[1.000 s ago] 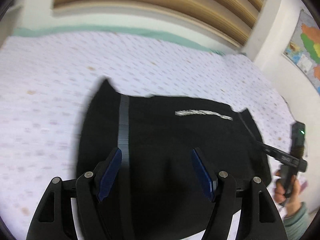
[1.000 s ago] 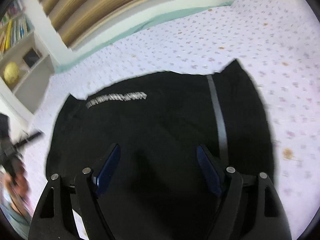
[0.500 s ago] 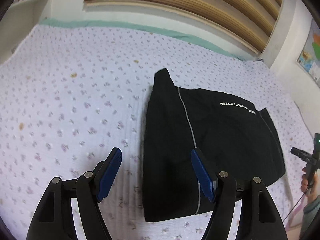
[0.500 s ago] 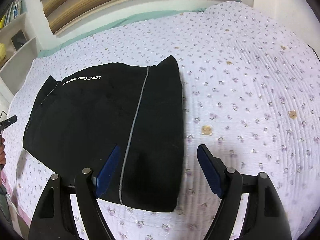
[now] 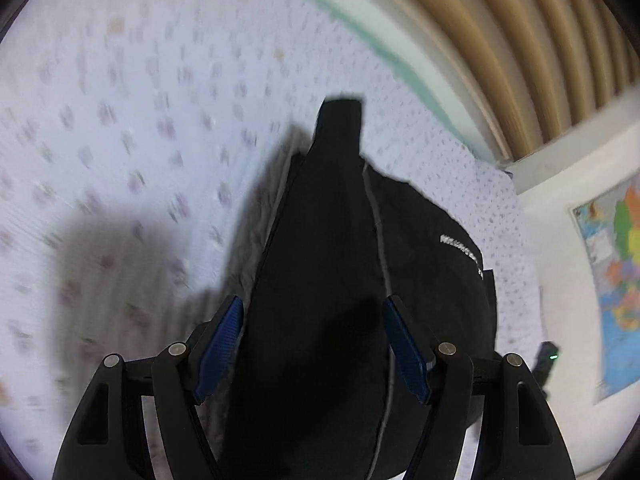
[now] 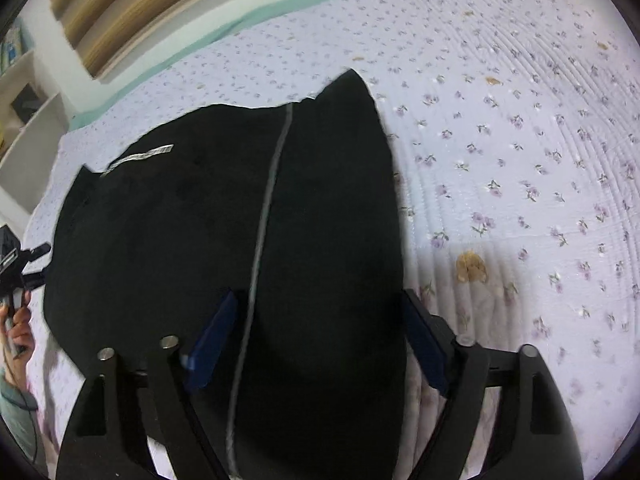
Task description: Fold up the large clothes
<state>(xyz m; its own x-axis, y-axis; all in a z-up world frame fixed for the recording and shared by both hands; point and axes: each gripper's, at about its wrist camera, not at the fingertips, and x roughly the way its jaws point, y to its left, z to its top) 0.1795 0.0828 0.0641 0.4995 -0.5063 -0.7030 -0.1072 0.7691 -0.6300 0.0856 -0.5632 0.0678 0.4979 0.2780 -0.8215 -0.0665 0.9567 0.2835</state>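
Note:
A black garment with a thin grey stripe and white lettering lies folded on a floral bedspread. My left gripper is open, low over the garment's near end, its blue pads on either side of the cloth. In the right wrist view the same garment fills the middle. My right gripper is open over its near edge, the grey stripe running between the fingers. Neither gripper holds cloth.
The bedspread stretches wide to the right of the garment. A slatted wooden headboard and a wall map stand behind. White shelves are at the far left. The other hand shows at the left edge.
Both grippers have swung back over the garment and dropped closer to it. The left view is blurred from motion. Both stay open.

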